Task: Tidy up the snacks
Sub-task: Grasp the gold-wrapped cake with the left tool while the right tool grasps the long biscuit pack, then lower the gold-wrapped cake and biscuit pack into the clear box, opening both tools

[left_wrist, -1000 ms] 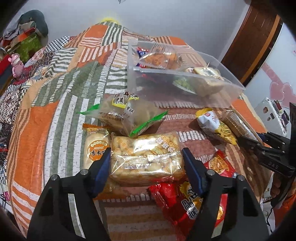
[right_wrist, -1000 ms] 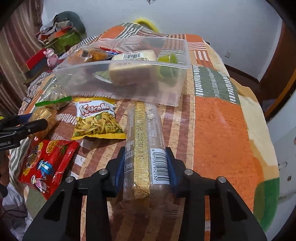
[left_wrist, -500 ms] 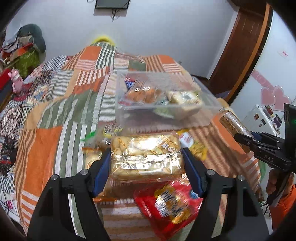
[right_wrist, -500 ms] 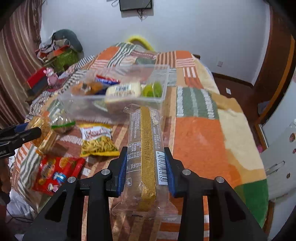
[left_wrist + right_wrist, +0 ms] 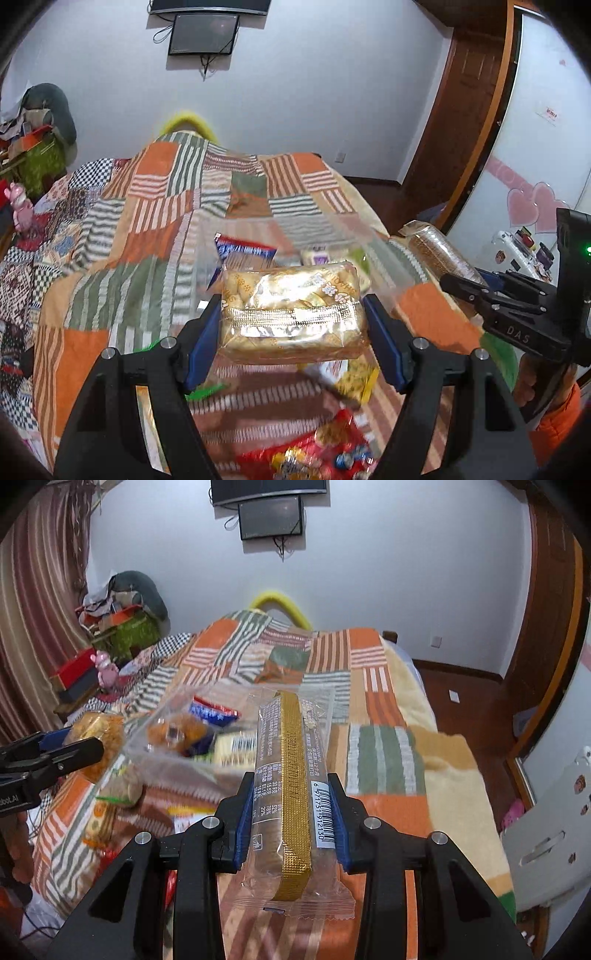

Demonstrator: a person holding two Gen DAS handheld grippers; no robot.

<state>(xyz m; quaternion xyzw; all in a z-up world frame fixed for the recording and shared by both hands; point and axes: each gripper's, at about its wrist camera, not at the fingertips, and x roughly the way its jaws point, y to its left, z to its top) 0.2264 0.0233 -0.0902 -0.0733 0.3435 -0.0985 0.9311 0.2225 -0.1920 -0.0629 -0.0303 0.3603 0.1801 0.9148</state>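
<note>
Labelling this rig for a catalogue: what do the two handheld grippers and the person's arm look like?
Both the left gripper and right gripper are matte black frames with silver screws and blue finger pads. White lettering marks their sides; one shows a green light. The person's sleeve is orange.

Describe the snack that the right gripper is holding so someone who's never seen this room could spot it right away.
Find the bed with the orange and green patchwork quilt and the clear plastic bin on it. The right gripper holds a long biscuit sleeve lifted in front of the bin. Unlike the squat golden pack in the left gripper, it is slim, clear-wrapped, with a gold strip and a white barcode label.
</note>
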